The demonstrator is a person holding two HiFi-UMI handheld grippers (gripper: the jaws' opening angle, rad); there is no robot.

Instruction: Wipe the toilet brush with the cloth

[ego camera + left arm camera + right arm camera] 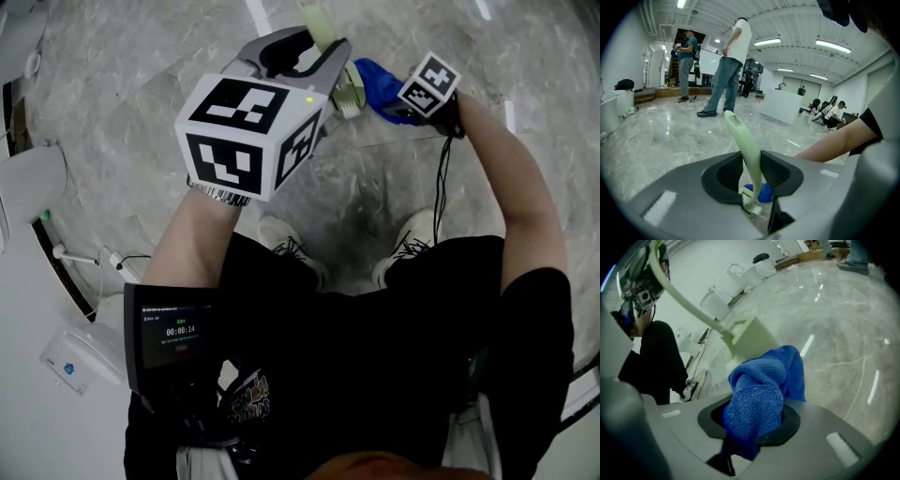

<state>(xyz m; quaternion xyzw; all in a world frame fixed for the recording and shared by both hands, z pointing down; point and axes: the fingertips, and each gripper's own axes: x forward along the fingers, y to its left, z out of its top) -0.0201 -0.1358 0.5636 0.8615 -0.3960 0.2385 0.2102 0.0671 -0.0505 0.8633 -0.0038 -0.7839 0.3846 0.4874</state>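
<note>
A pale green toilet brush [745, 150] runs up between the jaws of my left gripper [752, 176], which is shut on its handle. Its bristled head [751, 204] sits low, near the jaws' base. In the head view the left gripper [314, 56] is raised in front of me, and the brush head [349, 92] pokes out to its right. My right gripper [757, 416] is shut on a bunched blue cloth [761, 394]. The cloth [382, 86] presses against the brush head [752, 341], whose handle [684, 298] slants up to the left.
Grey marble floor [122, 84] lies below, with my two shoes [291, 248] on it. White toilets [33, 183] and a cable stand at the left. In the left gripper view, people [729, 65] stand farther off near a white counter [783, 105].
</note>
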